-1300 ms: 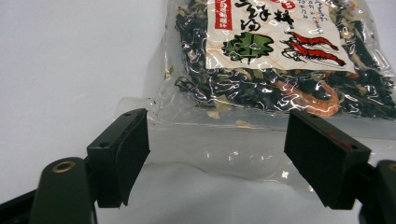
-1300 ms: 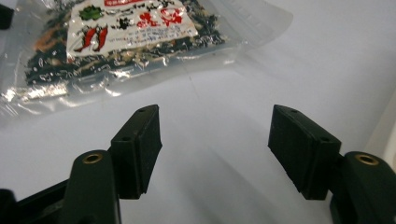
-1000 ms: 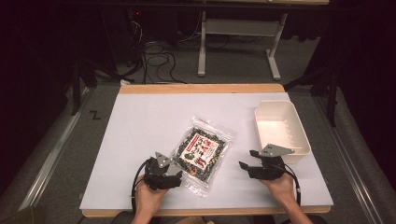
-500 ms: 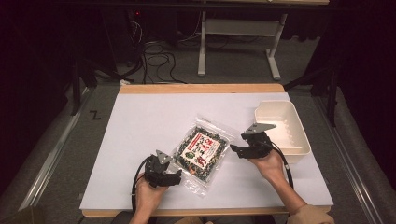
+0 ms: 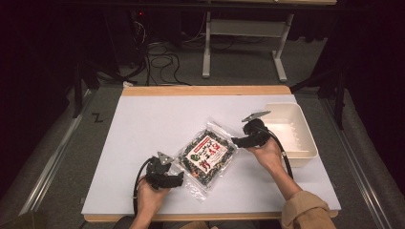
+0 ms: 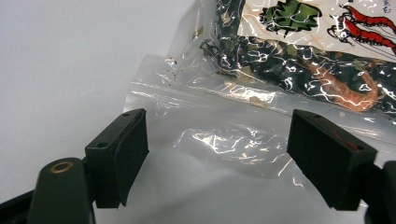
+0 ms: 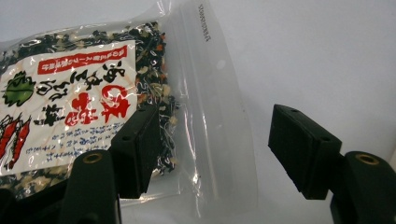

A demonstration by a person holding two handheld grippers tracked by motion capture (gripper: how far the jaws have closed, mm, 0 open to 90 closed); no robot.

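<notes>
Bag of dried seaweed mix (image 5: 206, 155) lies between both spread, empty grippers: left gripper (image 6: 219, 158) straddles its clear end, right gripper (image 7: 210, 149) its sealed edge.

Unreadable red-and-black script on bag label (image 7: 70, 107)

Clear plastic packet (image 5: 206, 155) of dark dried flakes, white-and-red label, lying flat, askew on white table (image 5: 143, 124)

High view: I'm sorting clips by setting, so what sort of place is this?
Probably a lab or recording workspace, not a home: a white-topped table on grey carpet, loose cables on the floor behind, and a metal desk frame.
</notes>
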